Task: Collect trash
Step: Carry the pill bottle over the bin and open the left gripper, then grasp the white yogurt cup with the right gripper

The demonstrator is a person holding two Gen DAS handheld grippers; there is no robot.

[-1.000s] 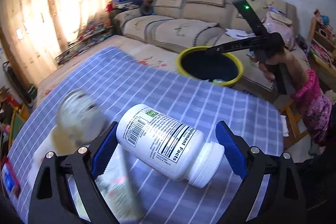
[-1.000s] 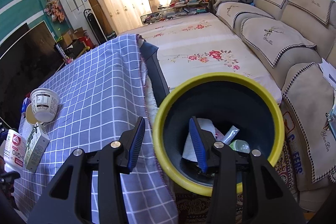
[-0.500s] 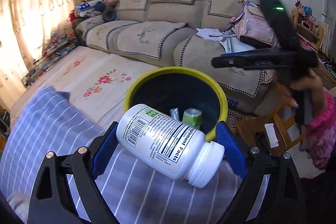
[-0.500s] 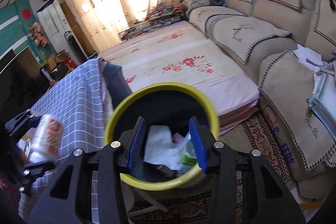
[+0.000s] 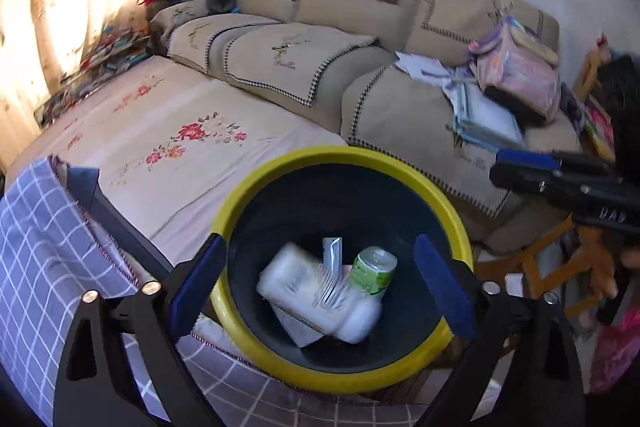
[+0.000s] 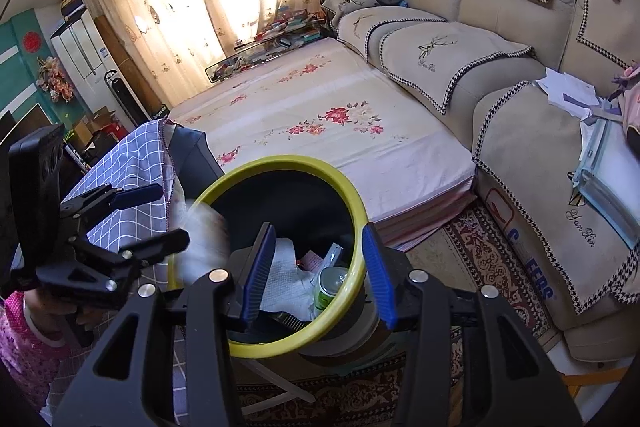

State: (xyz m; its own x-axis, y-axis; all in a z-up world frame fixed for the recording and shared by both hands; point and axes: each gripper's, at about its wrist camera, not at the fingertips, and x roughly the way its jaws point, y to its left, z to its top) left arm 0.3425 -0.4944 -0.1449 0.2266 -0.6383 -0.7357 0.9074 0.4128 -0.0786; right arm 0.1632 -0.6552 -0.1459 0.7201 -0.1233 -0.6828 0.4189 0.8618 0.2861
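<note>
Release done: my left gripper [image 5: 316, 283], jaws opening and empty, has dropped the white plastic supplement bottle [image 5: 316, 297] into the yellow-rimmed black bin [image 5: 336, 157]; right gripper [image 6: 318, 269] half-open, holding nothing.

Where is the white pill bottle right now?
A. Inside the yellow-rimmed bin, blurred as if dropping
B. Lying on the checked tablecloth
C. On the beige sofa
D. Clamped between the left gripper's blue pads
A. The white pill bottle shows blurred inside the yellow-rimmed bin, beside a green can, while the left gripper has its jaws opening with nothing pressed between the pads.
</note>
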